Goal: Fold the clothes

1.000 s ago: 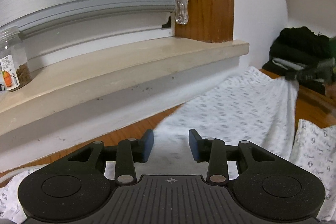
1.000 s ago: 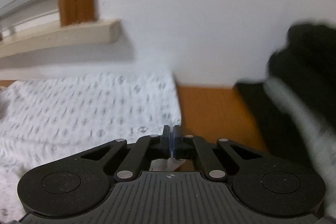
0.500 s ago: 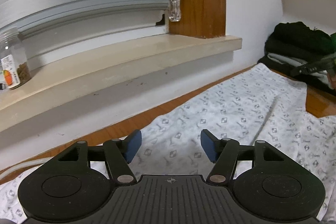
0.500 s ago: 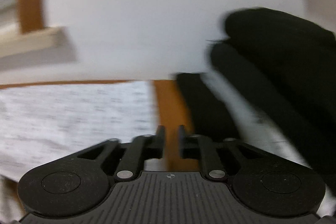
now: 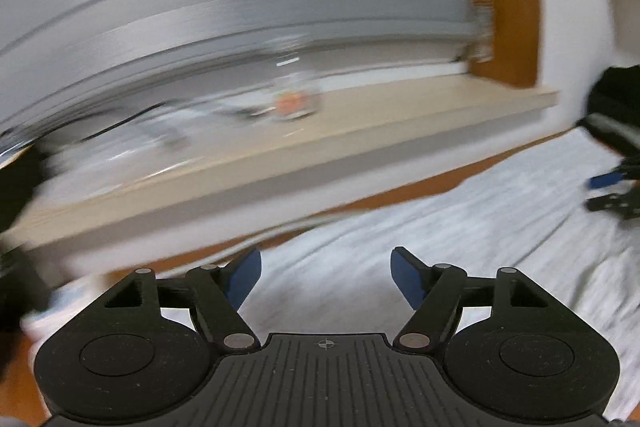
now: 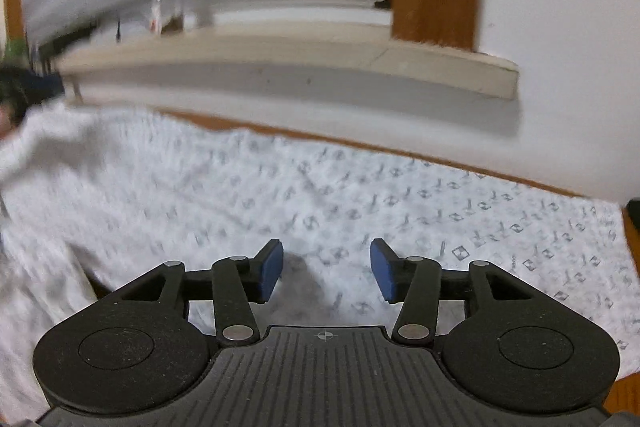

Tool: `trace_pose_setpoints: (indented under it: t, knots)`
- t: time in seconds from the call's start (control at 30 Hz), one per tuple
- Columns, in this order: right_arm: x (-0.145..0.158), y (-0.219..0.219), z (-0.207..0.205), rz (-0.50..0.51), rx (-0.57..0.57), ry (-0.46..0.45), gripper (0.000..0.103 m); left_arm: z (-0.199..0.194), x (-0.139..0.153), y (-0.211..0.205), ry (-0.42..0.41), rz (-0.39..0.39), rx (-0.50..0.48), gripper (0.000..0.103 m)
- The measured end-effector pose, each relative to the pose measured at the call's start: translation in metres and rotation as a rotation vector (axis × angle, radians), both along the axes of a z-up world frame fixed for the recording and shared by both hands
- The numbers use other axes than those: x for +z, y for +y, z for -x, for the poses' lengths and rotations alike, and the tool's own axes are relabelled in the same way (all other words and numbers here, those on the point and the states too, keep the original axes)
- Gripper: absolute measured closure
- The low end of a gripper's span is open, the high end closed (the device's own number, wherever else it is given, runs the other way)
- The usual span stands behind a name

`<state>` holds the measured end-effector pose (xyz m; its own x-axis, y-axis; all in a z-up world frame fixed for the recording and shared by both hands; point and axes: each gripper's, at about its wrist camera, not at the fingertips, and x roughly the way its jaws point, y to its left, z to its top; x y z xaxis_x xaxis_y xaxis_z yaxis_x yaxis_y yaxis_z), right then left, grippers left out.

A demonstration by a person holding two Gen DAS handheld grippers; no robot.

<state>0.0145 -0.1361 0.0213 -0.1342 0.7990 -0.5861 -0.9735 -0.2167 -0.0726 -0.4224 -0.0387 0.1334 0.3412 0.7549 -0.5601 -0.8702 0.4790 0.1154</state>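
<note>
Both grippers are empty right now. Your left gripper (image 5: 326, 277) has its fingers wide apart over the white patterned garment (image 6: 360, 195), nothing between them; its jaws have just been opening. Your right gripper (image 6: 326, 269) has its fingers apart too, also just been opening, only flat cloth showing below the gap.

The garment lies spread on the wooden table (image 5: 384, 199), running along under the windowsill (image 6: 304, 67), far edge close to the wall. A dark pile of clothes (image 5: 616, 99) sits off at the garment's right end.

Looks like you're between folds, going for the next grab. The left view is badly smeared, so slow down before you pick. Choose two matching points on one edge, a corner each if you can. Come down with pads straddling the hem, pinch one layer only unless you mean to take both. Lift both sides evenly, keep the cloth taut between them, lay it over square. Stay clear of the dark pile.
</note>
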Motion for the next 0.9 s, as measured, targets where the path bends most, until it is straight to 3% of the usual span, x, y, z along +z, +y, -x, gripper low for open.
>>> trace_pose_setpoints:
  t: [0.07,0.23,0.37,0.43,0.57,0.63,0.7,0.77,0.87,0.9]
  knots:
    - [-0.004,-0.002,0.003,0.000,0.001,-0.034,0.046,0.036,-0.004,-0.002,0.025,0.014,0.068,0.028]
    - [-0.005,-0.008,-0.012,0.016,-0.032,-0.002,0.039,0.124,-0.028,0.013,0.107,0.055,0.287,0.031]
    - [-0.007,-0.011,-0.016,0.019,-0.045,0.006,0.039,0.175,-0.044,0.036,0.044,0.111,0.394,0.035]
    - [-0.007,-0.011,-0.015,0.017,-0.045,-0.003,0.038,0.185,-0.048,0.044,0.055,0.116,0.418,0.037]
    - [-0.007,-0.012,-0.013,0.016,-0.049,-0.014,0.036,0.198,-0.051,0.064,-0.067,0.167,0.382,0.039]
    - [-0.007,-0.011,-0.014,0.019,-0.052,-0.009,0.034,0.201,-0.054,0.072,-0.087,0.181,0.378,0.046]
    - [-0.007,-0.011,-0.015,0.022,-0.053,-0.004,0.034,0.202,-0.055,0.075,-0.103,0.184,0.365,0.084]
    - [-0.007,-0.011,-0.016,0.023,-0.054,0.000,0.033,0.199,-0.051,0.070,-0.085,0.125,0.361,0.088]
    - [-0.008,-0.010,-0.016,0.026,-0.052,0.002,0.033,0.200,-0.029,0.056,-0.093,-0.056,0.454,0.088]
    - [-0.008,-0.010,-0.016,0.028,-0.048,0.005,0.033,0.203,-0.024,0.056,-0.089,-0.082,0.495,0.087]
